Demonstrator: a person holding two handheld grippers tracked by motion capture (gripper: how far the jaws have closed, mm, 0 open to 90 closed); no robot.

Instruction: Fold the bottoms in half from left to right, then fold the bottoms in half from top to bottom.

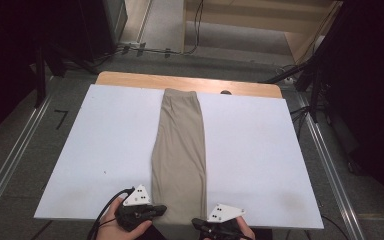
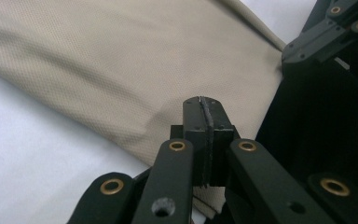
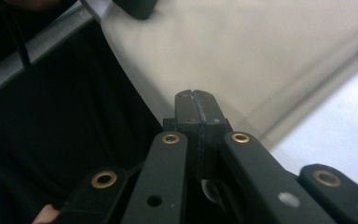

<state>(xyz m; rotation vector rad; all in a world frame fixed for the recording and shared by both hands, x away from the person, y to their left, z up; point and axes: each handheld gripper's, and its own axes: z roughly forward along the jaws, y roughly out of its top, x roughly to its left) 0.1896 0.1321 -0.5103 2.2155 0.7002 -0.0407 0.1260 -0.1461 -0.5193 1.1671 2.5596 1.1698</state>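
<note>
A long beige garment (image 1: 180, 145), folded narrow, lies lengthwise down the middle of a white board (image 1: 105, 140). My left gripper (image 1: 162, 209) sits at the left corner of its near end, and my right gripper (image 1: 195, 222) at the right corner. In the left gripper view the jaws (image 2: 205, 100) are pressed together on the garment (image 2: 121, 60), and a small crease runs to their tips. The right gripper (image 3: 196, 95) is likewise shut at the edge of the garment (image 3: 242, 51). How much fabric sits between the pads is hidden.
The board rests on a wooden table (image 1: 130, 79) whose far edge shows behind it. Metal rails (image 1: 10, 160) run along the floor on both sides, with cables and dark stands at the back. The person's dark clothing lies just below the board's near edge.
</note>
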